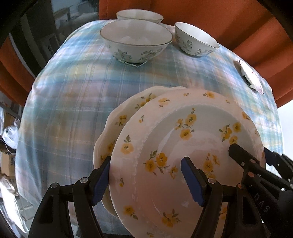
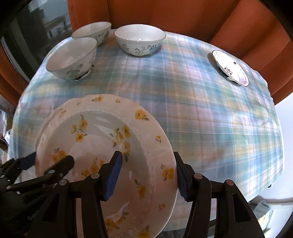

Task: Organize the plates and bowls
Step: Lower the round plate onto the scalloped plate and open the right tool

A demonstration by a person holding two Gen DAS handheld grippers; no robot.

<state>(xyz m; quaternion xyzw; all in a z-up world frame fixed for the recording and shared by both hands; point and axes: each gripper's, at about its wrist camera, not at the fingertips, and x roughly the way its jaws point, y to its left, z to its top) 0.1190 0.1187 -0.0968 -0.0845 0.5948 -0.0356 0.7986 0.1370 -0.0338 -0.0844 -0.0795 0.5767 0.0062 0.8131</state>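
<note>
From the left wrist, the left gripper [image 1: 146, 180] straddles the left rim of a stack of yellow-flowered plates [image 1: 183, 146] — one blue pad outside the rim, the other over the plate's well; whether the pads actually press on the china cannot be told here; the upper plate sits shifted to the right on the lower plate [image 1: 120, 120], whose scalloped edge shows on the left; the right gripper [image 1: 256, 155] reaches in over the stack's right rim, one black finger lying inside the well; the stack is near the front edge of a table under a blue plaid tablecloth [image 1: 73, 109]; three white bowls with blue-grey flowers stand along the far edge — a large bowl [image 1: 136, 40] in front, a second bowl [image 1: 140, 16] behind it, a smaller bowl [image 1: 196, 41] to their right; a small white plate [image 1: 250, 76] lies near the right edge; orange curtains [image 1: 238, 22] hang behind. From the right wrist, the right gripper [image 2: 148, 175] brackets the right rim of the same stack [image 2: 102, 139], one pad inside the well and one outside; contact is again unclear; the left gripper [image 2: 49, 161] is at the stack's left rim; the three bowls [image 2: 73, 58] cluster at the far left corner, and the small plate [image 2: 230, 67], with a dark red motif, lies towards the far right corner.
</note>
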